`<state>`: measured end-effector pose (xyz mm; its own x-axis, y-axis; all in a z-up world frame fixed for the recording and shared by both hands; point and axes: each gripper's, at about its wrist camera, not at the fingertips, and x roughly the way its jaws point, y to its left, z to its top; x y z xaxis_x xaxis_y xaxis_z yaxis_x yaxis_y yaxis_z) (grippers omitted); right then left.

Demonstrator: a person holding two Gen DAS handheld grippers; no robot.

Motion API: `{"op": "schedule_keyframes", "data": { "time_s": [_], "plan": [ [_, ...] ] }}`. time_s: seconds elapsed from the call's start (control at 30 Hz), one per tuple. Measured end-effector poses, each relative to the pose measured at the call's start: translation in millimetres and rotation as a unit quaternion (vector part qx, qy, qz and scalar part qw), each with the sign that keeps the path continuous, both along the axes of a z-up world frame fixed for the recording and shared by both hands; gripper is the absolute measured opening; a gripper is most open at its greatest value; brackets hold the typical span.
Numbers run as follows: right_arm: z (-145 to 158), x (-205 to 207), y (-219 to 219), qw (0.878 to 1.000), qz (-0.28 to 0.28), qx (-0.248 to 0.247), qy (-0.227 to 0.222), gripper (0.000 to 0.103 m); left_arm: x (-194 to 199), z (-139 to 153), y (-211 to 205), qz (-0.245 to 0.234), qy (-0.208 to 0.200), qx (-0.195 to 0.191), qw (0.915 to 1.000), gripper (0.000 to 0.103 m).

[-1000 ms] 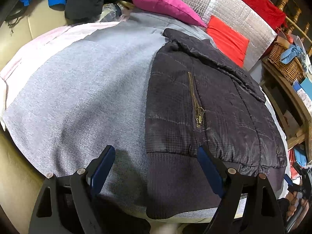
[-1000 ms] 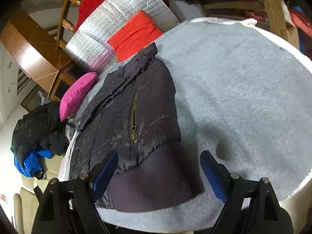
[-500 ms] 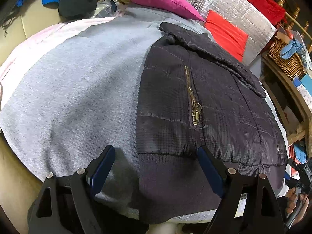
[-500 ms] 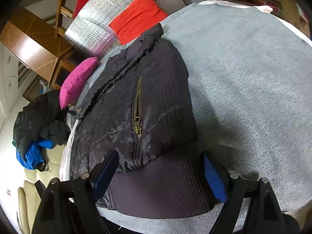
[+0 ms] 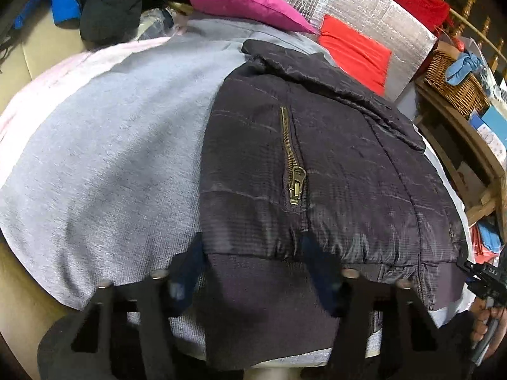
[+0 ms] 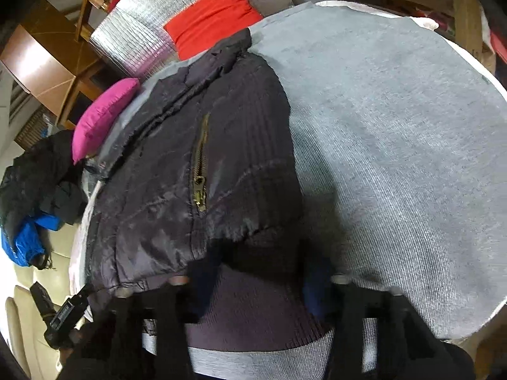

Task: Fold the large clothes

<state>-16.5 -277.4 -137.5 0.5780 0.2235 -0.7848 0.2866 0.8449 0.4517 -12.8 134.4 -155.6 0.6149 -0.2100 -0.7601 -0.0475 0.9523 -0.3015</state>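
Dark quilted jacket (image 5: 317, 164) lies flat on grey cloth (image 5: 104, 158) covering the table, brass pocket zipper (image 5: 293, 171) facing up. Left gripper (image 5: 253, 272) at the near hem, jaws just closing, ribbed waistband (image 5: 263, 288) bunched between the blue pads (image 5: 320, 272); pinching it. Right gripper (image 6: 259, 281) same on the waistband's other end, jaws just closing onto the rib. Wicker basket (image 5: 456, 85) far right holds blue fabric (image 5: 465, 65). Pink cushion (image 5: 240, 0) far side.
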Motion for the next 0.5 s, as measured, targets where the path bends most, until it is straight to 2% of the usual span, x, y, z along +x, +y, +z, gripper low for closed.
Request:
{"op": "schedule_keyframes", "data": {
  "time_s": [0.03, 0.07, 0.13, 0.4, 0.5],
  "plan": [
    [0.1, 0.6, 0.1, 1.0, 0.004, 0.003, 0.004, 0.032, -0.4, 0.6, 1.6, 0.001, -0.001, 0.0, 1.0, 0.04],
    [1.1, 0.9, 0.4, 1.0, 0.009, 0.002, 0.006, 0.022, -0.7, 1.7, 3.5, 0.0, -0.003, -0.007, 1.0, 0.036],
    [3.9, 1.5, 2.6, 1.0, 0.013, -0.003, 0.009, 0.017, -1.1, 5.3, 5.1, -0.007, -0.008, -0.017, 0.9998, 0.021],
    [13.5, -7.5, -1.5, 0.999, 0.024, 0.025, 0.003, 0.014, -11.4, 24.1, 18.0, -0.01, -0.024, -0.037, 0.999, 0.016],
    [13.1, -13.0, 0.4, 0.999, 0.024, 0.022, 0.009, 0.014, -11.6, 22.0, 20.9, -0.009, -0.009, -0.036, 0.9993, 0.017]
  ]
}}
